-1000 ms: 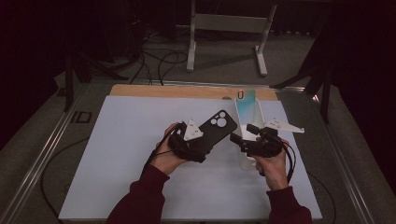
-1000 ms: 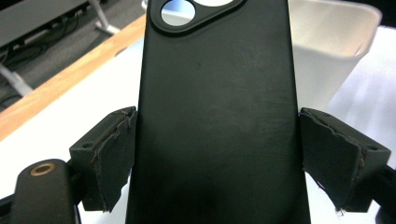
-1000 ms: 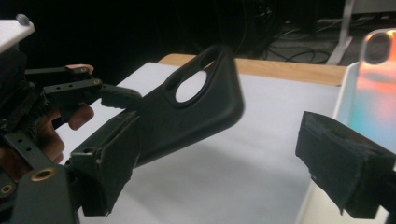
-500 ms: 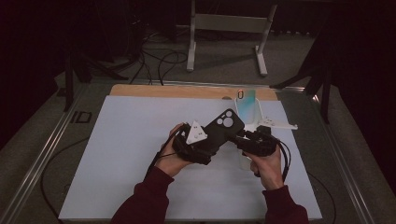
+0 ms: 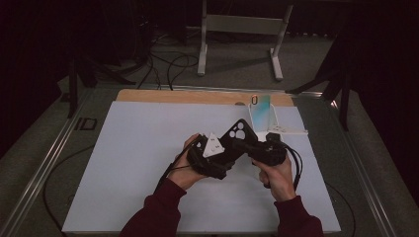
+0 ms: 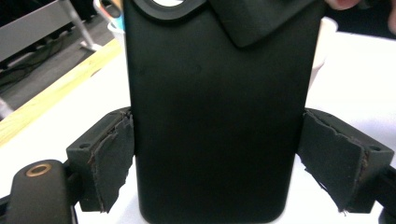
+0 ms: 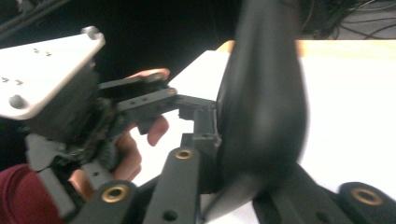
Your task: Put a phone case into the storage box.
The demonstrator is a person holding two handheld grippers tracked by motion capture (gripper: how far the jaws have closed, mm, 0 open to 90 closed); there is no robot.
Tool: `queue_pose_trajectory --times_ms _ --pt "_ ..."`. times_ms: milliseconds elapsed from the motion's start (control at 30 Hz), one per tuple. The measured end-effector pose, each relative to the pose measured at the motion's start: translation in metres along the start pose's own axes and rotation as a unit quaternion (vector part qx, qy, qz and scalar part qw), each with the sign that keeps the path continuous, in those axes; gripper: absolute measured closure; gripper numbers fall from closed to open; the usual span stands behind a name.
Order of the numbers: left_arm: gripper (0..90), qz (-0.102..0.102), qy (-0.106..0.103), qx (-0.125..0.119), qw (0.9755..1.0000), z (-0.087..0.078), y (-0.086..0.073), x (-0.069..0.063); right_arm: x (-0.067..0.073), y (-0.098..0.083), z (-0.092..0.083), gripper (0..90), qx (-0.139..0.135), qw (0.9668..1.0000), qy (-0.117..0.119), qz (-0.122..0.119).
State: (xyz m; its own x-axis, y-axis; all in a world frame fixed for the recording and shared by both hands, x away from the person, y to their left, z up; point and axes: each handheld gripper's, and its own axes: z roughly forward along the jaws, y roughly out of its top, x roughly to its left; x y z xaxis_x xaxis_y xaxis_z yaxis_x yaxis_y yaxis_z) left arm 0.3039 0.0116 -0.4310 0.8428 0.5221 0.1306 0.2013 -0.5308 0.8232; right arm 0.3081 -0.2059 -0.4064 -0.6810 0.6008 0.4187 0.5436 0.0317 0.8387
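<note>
Black phone case [image 5: 238, 134] is sitting clamped across its width in the left gripper [image 5: 225, 155], while the right gripper [image 5: 245, 146], jaws having just closed, is pinching its edge.

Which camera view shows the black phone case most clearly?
The left gripper view: the phone case fills its middle, flat back toward the camera, between two padded jaws. The high view shows it small, camera cutout visible, between both grippers. The right gripper view shows it edge-on and blurred.
</note>
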Motion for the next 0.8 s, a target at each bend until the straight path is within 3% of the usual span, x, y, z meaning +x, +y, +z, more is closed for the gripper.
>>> queue_pose_trajectory --times_ms 167,367,433,667,800 --pt "12.9 -0.012 -0.011 0.003 0.9999 0.000 -0.002 0.004 0.004 0.001 0.004 85.6 0.014 0.9997 -0.012 -0.017" --pt "11.4 -0.034 -0.029 -0.006 0.9990 -0.009 -0.003 0.015 0.005 0.006 -0.003 85.7 0.006 0.9993 -0.017 -0.034" --pt "9.4 -0.041 -0.043 -0.005 0.9982 -0.010 -0.005 0.019 0.006 0.007 -0.005 85.7 0.003 0.9992 -0.017 -0.037" --pt "10.7 -0.052 -0.085 -0.009 0.9950 -0.011 -0.008 0.023 0.008 0.006 -0.011 85.6 -0.002 0.9980 0.027 -0.057" --pt "14.2 -0.050 -0.127 -0.025 0.9903 -0.013 -0.007 0.021 0.017 0.005 -0.011 85.6 0.006 0.9944 0.053 -0.092"
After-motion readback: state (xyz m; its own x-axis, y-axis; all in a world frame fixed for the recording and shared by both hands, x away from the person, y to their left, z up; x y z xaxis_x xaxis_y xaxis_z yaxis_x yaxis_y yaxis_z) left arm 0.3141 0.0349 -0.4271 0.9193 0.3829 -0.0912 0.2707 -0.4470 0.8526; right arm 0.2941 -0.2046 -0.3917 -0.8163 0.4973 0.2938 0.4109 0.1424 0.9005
